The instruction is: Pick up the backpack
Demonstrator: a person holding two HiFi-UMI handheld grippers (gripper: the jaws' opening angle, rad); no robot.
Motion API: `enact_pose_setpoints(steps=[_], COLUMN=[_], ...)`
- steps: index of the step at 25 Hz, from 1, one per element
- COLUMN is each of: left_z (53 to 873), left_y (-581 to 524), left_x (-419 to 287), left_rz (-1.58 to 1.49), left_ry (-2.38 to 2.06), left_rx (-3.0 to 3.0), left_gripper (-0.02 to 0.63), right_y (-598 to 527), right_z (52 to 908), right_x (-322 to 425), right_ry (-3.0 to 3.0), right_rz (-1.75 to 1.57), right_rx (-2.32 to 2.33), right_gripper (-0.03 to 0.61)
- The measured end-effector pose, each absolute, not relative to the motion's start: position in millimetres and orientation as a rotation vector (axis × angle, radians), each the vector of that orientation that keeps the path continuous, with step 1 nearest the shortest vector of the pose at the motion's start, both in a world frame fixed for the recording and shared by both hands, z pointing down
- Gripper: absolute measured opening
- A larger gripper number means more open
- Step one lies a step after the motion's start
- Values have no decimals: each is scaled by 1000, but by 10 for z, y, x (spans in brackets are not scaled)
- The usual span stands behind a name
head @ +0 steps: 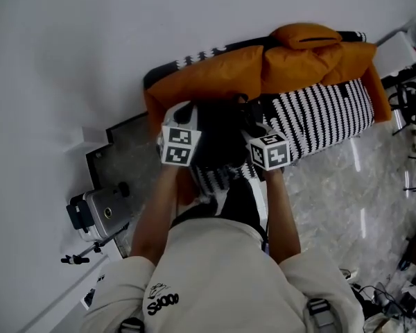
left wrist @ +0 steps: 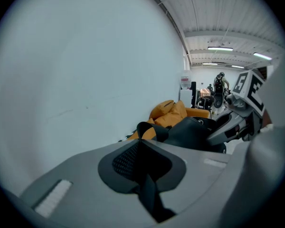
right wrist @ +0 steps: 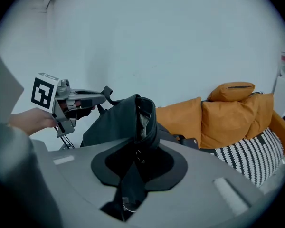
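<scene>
Item: backpack [right wrist: 118, 123], black, top partly open. Location: held up between both tools in front of the person, near the orange sofa [head: 215, 75] with its striped throw [head: 326, 116]; it appears clear of the cushions.

Left hand-held gripper [left wrist: 141, 145]: jaws together, clamped on a black strap [left wrist: 150, 186].

Right hand-held gripper [right wrist: 137, 152]: jaws narrowed onto dark fabric at the bag's upper rim, gripping it.

Status: grasp done on both sides and, judging by the hanging bag, the lift is well under way. Remaining: little, perhaps carrying it fully clear and steadying it.
</scene>
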State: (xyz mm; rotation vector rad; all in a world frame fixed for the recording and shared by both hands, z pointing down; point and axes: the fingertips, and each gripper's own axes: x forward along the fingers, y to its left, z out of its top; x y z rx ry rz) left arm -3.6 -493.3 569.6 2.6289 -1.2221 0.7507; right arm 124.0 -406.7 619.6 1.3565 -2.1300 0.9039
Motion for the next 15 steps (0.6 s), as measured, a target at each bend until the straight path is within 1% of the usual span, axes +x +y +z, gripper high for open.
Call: enact_pose_setpoints(steps=[8,15], left_z=[4936,4211], left_y=[-4763,-4559], left_x=[15,-101], left_rz=[636,497], left_ry=[-1284,-1312], left_rx=[2765,2845], left_gripper=[12,12], right_y=[-3912,-3705], right_z=[5490,4868], right_x=[1242,1122], right_ry=[-2145,-2213], right_rz=[815,703], right_rx=[1412,1434], right_gripper=[67,66])
